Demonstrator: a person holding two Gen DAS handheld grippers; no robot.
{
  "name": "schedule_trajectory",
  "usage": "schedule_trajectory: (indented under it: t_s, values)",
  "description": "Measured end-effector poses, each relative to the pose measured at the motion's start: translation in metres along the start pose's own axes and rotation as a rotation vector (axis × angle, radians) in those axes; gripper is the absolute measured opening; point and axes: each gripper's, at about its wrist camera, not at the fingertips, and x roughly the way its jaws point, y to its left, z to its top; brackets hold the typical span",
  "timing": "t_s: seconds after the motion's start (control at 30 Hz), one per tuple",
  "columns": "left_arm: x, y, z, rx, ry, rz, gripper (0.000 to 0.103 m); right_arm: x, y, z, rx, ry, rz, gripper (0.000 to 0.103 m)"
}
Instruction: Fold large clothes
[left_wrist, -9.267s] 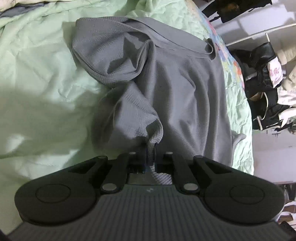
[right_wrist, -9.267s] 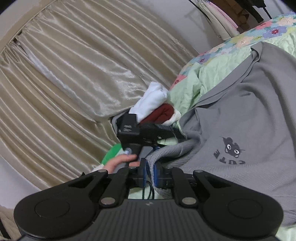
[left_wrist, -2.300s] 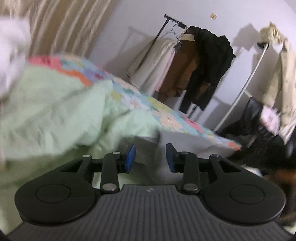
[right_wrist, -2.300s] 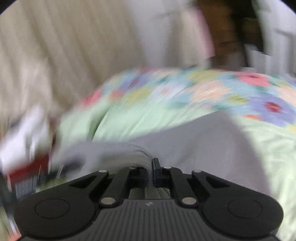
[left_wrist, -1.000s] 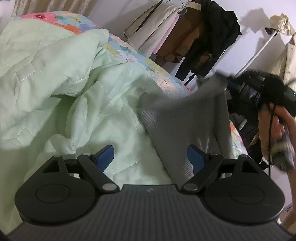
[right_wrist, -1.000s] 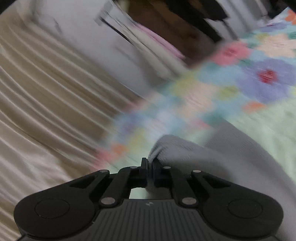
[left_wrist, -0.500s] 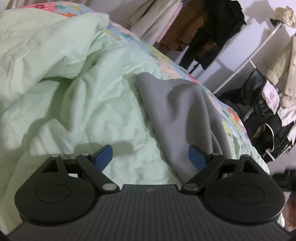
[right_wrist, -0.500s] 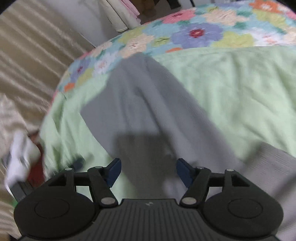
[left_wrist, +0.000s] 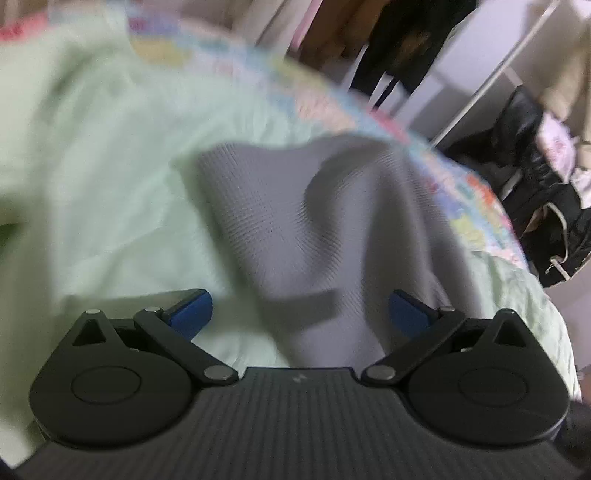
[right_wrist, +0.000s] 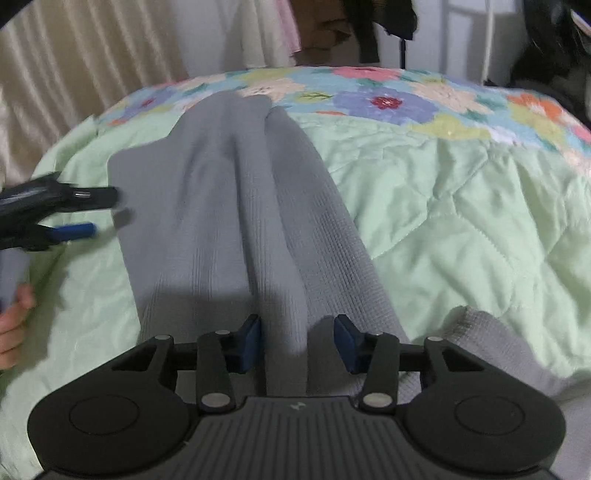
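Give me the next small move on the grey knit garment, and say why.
Probably lower the right gripper and close on the grey knit garment: its jaws are open, astride the raised ridge. The left gripper, also open, holds nothing, over the green quilt.

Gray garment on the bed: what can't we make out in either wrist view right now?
- Gray garment: near end hidden under the right gripper body, right wrist view.
- Its folds and far edge: motion-blurred, left wrist view, beyond the open left gripper.
- Any print: none visible.
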Motion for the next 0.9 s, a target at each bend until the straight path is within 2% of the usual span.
schedule_trajectory:
  t_s: [0.03, 0.07, 0.1, 0.13, 0.2, 0.27, 0.33, 0.37, 0.43, 0.47, 0.5, 0.53, 0.57, 0.63, 0.7, 0.77, 0.8, 0.83, 0.9]
  values:
    - [0.007, -0.002, 0.003, 0.001, 0.005, 0.018, 0.098, 0.003, -0.003, -0.001, 0.007, 0.013, 0.027, 0.006]
    - [0.008, -0.012, 0.007, 0.061, -0.016, 0.061, 0.054, 0.004, -0.007, -0.001, 0.007, 0.007, 0.038, 0.006]
    - [0.004, -0.021, 0.01, 0.118, -0.045, 0.1, 0.021, -0.004, -0.009, -0.001, 0.013, -0.022, 0.038, 0.006]
    - [-0.003, -0.025, 0.014, 0.147, -0.072, 0.126, 0.006, -0.011, -0.012, -0.001, 0.02, -0.051, 0.037, 0.006]
    - [-0.015, -0.033, 0.021, 0.204, -0.124, 0.177, 0.006, -0.028, -0.015, 0.001, 0.031, -0.122, 0.019, 0.006]
    - [-0.02, -0.035, 0.027, 0.229, -0.154, 0.22, 0.006, -0.061, -0.018, 0.006, 0.025, -0.266, -0.063, 0.006]
    - [-0.015, -0.036, 0.037, 0.253, -0.168, 0.291, 0.006, -0.058, -0.025, 0.015, 0.031, -0.269, -0.084, 0.008]
    - [-0.008, -0.034, 0.042, 0.252, -0.152, 0.335, 0.007, -0.056, -0.029, 0.019, 0.034, -0.27, -0.094, 0.017]
    - [0.004, -0.029, 0.049, 0.229, -0.107, 0.395, 0.011, -0.033, -0.047, 0.023, 0.143, -0.195, -0.055, 0.032]
    - [0.002, -0.024, 0.051, 0.188, -0.074, 0.379, 0.015, -0.026, -0.055, 0.021, 0.196, -0.136, -0.072, 0.031]
    - [0.0, -0.02, 0.053, 0.158, -0.052, 0.362, 0.019, -0.027, -0.056, 0.017, 0.226, -0.121, -0.092, 0.033]
    - [-0.011, -0.017, 0.052, 0.111, -0.043, 0.322, 0.036, -0.043, -0.057, 0.004, 0.269, -0.103, -0.058, 0.042]
    - [-0.022, -0.013, 0.05, 0.066, -0.038, 0.278, 0.061, -0.06, -0.058, -0.009, 0.311, -0.084, -0.022, 0.058]
    - [-0.062, -0.008, 0.037, 0.03, -0.088, 0.156, 0.077, -0.092, -0.059, -0.035, 0.396, -0.047, 0.051, 0.07]
    - [-0.088, -0.01, 0.026, 0.05, -0.145, 0.144, 0.083, -0.116, -0.064, -0.061, 0.481, 0.027, 0.168, 0.07]
    - [-0.126, -0.018, 0.014, 0.115, -0.221, 0.214, 0.083, -0.15, -0.076, -0.104, 0.63, 0.091, 0.352, 0.07]
    - [-0.144, -0.023, 0.011, 0.162, -0.259, 0.272, 0.083, -0.157, -0.079, -0.113, 0.66, 0.108, 0.378, 0.07]
    - [-0.154, -0.027, 0.011, 0.198, -0.278, 0.322, 0.083, -0.18, -0.09, -0.14, 0.758, 0.14, 0.427, 0.07]
    - [-0.181, -0.037, 0.015, 0.301, -0.304, 0.478, 0.085, -0.204, -0.099, -0.16, 0.819, 0.135, 0.431, 0.07]
